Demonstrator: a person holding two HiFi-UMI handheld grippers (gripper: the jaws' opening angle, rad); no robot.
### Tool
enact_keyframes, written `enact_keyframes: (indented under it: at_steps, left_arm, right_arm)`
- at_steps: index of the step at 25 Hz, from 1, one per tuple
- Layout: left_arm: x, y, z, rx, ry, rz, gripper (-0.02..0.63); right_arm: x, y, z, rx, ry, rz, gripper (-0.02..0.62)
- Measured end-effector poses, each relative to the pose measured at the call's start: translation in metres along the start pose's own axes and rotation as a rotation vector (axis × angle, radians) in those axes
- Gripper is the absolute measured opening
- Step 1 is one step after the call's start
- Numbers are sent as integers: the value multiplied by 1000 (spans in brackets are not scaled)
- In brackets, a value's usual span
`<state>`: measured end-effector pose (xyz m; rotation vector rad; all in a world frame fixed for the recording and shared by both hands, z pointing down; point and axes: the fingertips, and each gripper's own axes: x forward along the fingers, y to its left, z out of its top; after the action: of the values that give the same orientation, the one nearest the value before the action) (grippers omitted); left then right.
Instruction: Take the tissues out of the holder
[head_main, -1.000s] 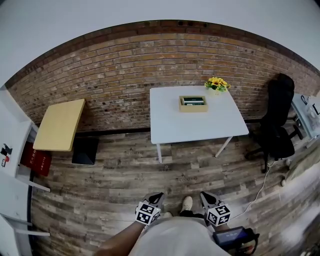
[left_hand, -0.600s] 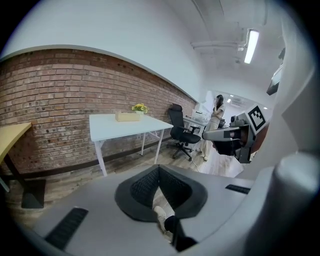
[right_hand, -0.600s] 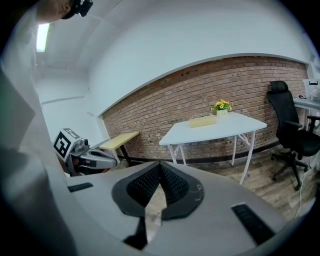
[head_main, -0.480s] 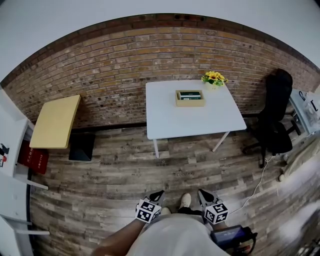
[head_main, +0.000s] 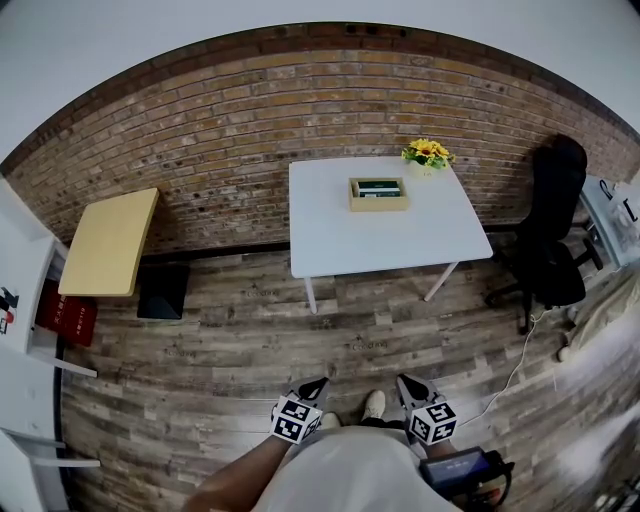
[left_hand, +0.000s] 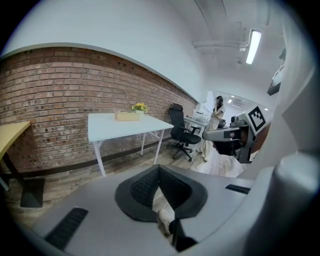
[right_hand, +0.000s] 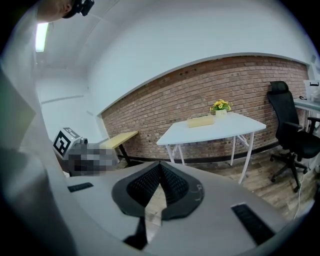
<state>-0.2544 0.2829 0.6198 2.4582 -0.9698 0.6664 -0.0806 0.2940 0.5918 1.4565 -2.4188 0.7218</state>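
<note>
Left gripper (head_main: 317, 382) and right gripper (head_main: 403, 380), both closed and empty, are carried well short of the table (head_main: 340, 240), evidently because its holder (head_main: 378, 203) is beyond reach.

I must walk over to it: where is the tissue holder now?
In the head view, the tissue holder sits on the white table near its far edge, just left of the yellow flowers.
</note>
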Motion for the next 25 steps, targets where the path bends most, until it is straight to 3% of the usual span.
enact_keyframes:
  at_steps: [25]
  left_arm:
    - [68, -28, 41, -5, 30, 59, 9]
  right_arm:
    - [5, -88, 14, 23, 15, 55, 6]
